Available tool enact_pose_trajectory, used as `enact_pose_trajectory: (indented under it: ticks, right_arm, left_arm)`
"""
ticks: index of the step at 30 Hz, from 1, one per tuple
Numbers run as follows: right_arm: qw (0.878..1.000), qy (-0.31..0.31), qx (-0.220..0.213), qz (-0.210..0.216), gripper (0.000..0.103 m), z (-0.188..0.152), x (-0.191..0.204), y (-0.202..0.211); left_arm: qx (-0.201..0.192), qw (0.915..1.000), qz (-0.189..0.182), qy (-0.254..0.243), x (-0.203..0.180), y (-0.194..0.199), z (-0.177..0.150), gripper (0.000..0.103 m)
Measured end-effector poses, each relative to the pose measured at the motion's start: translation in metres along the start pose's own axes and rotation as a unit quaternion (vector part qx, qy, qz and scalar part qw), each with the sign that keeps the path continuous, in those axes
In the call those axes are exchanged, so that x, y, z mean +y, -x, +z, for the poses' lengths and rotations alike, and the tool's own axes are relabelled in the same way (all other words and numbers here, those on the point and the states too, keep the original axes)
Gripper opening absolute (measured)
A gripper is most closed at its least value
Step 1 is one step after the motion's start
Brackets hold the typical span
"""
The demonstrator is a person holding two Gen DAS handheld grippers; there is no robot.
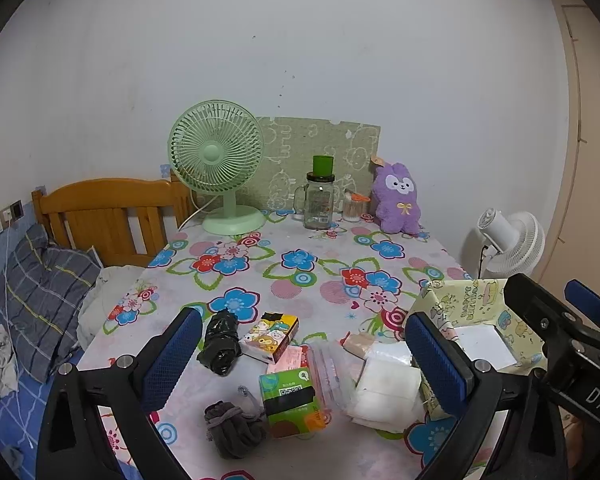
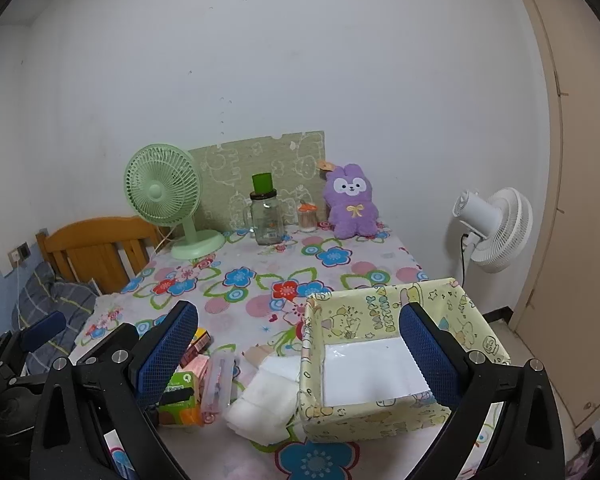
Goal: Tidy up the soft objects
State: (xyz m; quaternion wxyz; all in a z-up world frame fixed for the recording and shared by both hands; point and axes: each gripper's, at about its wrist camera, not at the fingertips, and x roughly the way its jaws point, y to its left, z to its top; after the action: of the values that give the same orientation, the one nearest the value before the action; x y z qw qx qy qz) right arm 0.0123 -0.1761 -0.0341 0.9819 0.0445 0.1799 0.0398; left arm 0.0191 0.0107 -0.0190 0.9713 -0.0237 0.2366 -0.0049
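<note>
Left gripper (image 1: 304, 360) spread wide, holding nothing; right gripper (image 2: 300, 356) likewise. Soft pile between left fingers: white padded packs (image 1: 384, 390), dark fabric bundle (image 1: 234, 428). Light, squashy; pinch mid-bulk. Patterned box (image 2: 384, 420) between right fingers.

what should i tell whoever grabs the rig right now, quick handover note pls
Left gripper: open, holding nothing, above the pile.
Right gripper: open, holding nothing, above the yellow box.
The box is empty, at the table's near right.
Left of it lie the white padded packs, green tissue pack, grey socks, black bag roll, cartoon pack and clear pouch.
The purple plush sits at the far edge.
Done: nothing boxed. Left: presumably moving the soft items into the box.
</note>
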Motion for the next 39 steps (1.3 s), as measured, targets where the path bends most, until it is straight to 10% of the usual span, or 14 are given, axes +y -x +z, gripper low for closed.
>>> enact_pose_trajectory:
  ticks: [39]
  right_arm:
    - [1.0,0.0,0.008,0.0,0.102,-0.0014,0.0024,-0.0046]
  left_arm:
    - [0.005,1.0,0.004,0.0,0.0018,-0.0032,0.0026,0.101]
